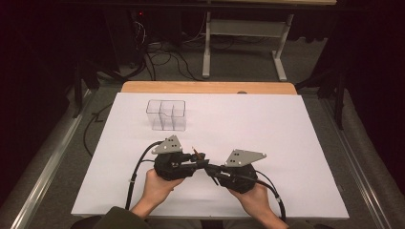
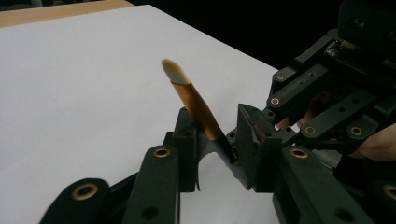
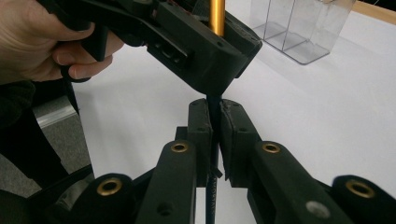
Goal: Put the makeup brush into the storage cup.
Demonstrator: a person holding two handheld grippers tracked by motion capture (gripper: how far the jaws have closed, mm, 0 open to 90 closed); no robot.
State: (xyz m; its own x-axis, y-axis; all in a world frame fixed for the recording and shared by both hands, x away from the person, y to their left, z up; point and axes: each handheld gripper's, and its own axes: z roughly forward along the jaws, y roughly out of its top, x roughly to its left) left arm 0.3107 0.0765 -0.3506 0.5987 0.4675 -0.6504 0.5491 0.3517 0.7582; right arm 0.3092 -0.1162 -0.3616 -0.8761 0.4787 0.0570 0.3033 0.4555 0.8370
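A small brush (image 2: 194, 100) with pale bristles, a gold-orange ferrule and a thin dark handle stands tilted between my two grippers near the front middle of the white table sheet (image 1: 267, 129). My right gripper (image 3: 215, 123) is shut on the dark handle (image 3: 214, 105). My left gripper (image 2: 217, 135) has the ferrule between its jaws: the brush leans on one pad and a gap shows to the other. In the high view the left gripper (image 1: 198, 160) and right gripper (image 1: 210, 168) meet tip to tip, and the brush (image 1: 195, 151) pokes up between them.
A clear plastic organiser (image 1: 166, 115) with several compartments stands upright toward the back left of the sheet and also appears as the clear organiser (image 3: 299, 28). A wooden table edge (image 1: 205, 87) runs along the back. Cables and a metal stand (image 1: 206, 52) lie on the floor beyond.
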